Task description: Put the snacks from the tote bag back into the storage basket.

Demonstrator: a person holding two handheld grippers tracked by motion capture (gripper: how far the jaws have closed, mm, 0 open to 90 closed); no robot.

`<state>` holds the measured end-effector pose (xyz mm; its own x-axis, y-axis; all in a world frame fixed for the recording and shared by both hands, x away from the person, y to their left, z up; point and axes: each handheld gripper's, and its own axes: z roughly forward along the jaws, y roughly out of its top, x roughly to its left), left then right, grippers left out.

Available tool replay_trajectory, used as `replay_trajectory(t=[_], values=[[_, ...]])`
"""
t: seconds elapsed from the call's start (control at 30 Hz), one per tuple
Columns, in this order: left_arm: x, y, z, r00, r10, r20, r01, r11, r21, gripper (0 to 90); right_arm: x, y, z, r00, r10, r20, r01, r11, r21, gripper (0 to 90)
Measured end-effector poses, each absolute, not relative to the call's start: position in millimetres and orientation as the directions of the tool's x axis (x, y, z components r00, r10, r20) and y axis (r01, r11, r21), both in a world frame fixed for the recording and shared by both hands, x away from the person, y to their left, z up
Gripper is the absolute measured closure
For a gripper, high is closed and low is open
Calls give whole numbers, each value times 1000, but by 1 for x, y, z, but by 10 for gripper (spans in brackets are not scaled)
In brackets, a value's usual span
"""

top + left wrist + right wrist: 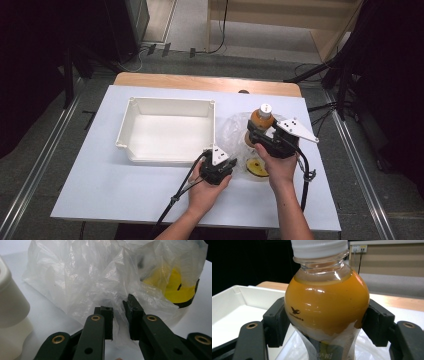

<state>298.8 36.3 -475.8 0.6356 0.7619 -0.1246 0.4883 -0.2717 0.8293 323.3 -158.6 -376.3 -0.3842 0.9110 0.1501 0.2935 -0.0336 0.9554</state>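
An upright bottle of orange juice (261, 119) with a white cap stands over a crumpled clear plastic bag (232, 130). My right gripper (261, 132) is shut on it. In the right gripper view the two jaws press on either side of the bottle (327, 302), just under its round shoulder, at my right gripper (326, 325). My left gripper (225, 154) is at the bag's near edge. In the left gripper view its jaws pinch a fold of the bag (95, 277), with a narrow gap left at my left gripper (118, 317). A yellow and black round object (178, 290) lies under the film.
A deep white tray (170, 100) sits empty left of the bag, its corner (10, 302) close to my left gripper. The yellow round object (256, 167) lies between the two hands. White table surface (125, 190) stretches to the left and front.
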Motion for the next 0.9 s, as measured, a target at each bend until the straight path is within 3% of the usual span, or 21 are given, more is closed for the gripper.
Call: replay_trajectory(t=[0.17,0.27,0.4,0.6,0.77,0.9], values=[[299,38,-476,642,755,-138,485,-260,835,729,316,-161,-362,-390,907,158,275,-49,960,307],[297,42,-474,670,721,-177,473,-231,850,596,313,-162,-357,-395,905,156,264,-50,963,307],[294,50,-471,697,682,-220,466,-198,862,344,311,-161,-357,-405,899,164,270,-54,961,307],[284,56,-467,709,680,-187,436,-214,874,145,311,-159,-364,-412,896,163,279,-46,959,306],[273,66,-465,738,663,-128,379,-251,891,19,311,-158,-366,-414,894,170,286,-49,957,306],[268,83,-463,733,669,-120,358,-230,905,0,312,-157,-367,-418,893,164,291,-40,956,306]])
